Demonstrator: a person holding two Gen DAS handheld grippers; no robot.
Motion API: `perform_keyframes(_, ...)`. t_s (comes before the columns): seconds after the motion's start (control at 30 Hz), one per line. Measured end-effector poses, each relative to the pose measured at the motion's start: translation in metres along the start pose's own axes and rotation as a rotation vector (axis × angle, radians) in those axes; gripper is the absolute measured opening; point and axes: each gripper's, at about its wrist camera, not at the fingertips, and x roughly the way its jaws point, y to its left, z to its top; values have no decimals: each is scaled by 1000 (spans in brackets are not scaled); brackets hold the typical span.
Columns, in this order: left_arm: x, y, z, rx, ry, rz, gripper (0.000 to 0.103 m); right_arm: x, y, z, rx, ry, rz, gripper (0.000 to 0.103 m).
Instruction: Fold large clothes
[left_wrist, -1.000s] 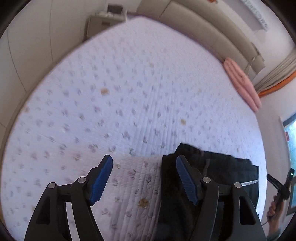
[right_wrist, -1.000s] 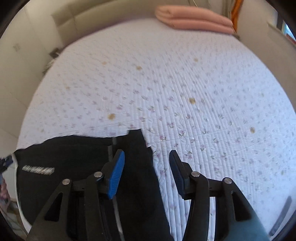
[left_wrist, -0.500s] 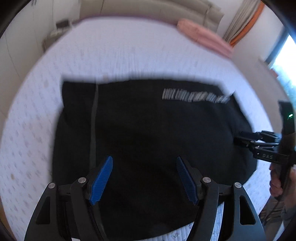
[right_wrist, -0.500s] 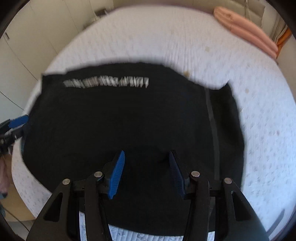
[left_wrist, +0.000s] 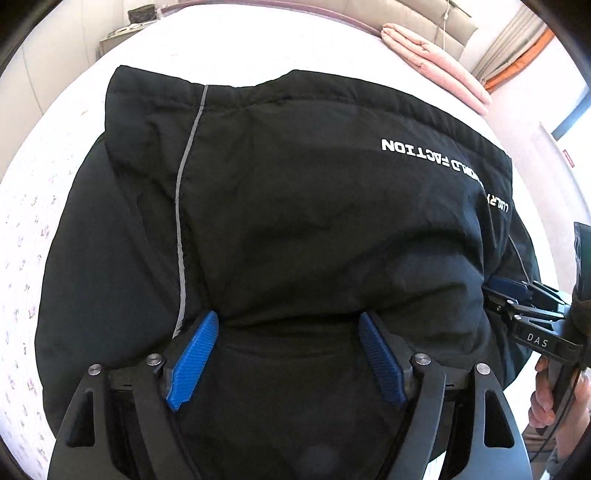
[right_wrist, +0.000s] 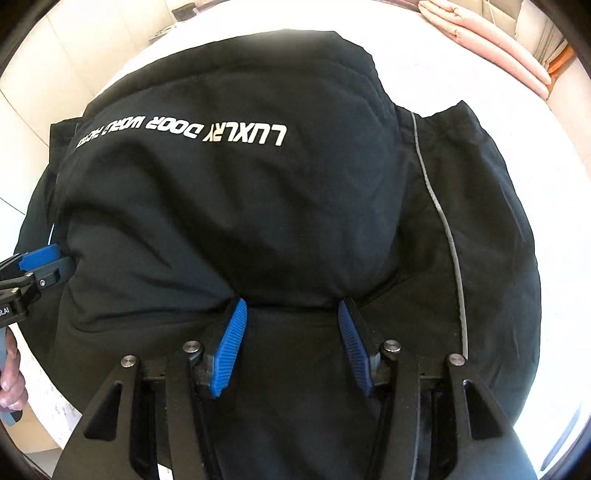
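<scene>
- black padded jacket lies on the bed, filling most of both wrist views; a puffy folded layer sits on top, its near edge bulging at the fingertips of both grippers.
- white lettering runs across the top layer, upside down to both cameras; a thin grey piping line runs down the jacket beside the folded layer.
- left gripper: blue pads wide apart, tips at the near edge of the folded layer, dark fabric lying between them. jaws have just been opening; pads do not visibly press the cloth, so read as open.
- right gripper: pads set narrower, tips tucked under the bulging edge of the fold, fabric between them. cannot tell whether the pads pinch the cloth or only rest against it.
- each gripper shows at the edge of the other's view, at the jacket's side; the hand on the right gripper's handle shows in the left wrist view.
- white quilted bedspread with small floral print shows around the jacket.
- folded pink blanket lies at the far side of the bed, well apart from the jacket, before a beige padded headboard.
</scene>
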Motion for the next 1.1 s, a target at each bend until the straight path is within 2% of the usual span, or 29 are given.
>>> perform_keyframes(0.23, -16, 6, -9, -23, -47, -17, 80, -7, 8, -17, 21, -41, 22, 54)
perform_keyframes(0.43, -44, 20, -15, -46, -31, -64, 81, -25, -20, -32, 48, -51, 84, 57)
perform_keyframes(0.57, -71, 34, -19, -45, -60, -27, 81, -49, -37, -52, 83, -70, 121, 58)
perform_keyframes(0.7, -89, 47, -17, -14, -80, 55, 81, -65, -52, -66, 95, -70, 73, 58)
perform_keyframes(0.83, -105, 62, -17, -22, -93, 83, 81, -82, -54, -64, 88, -70, 8, 63)
perform_keyframes(1.1, -105, 72, -16, -39, -80, 123, 81, -97, -57, -66, 78, -85, -48, 64)
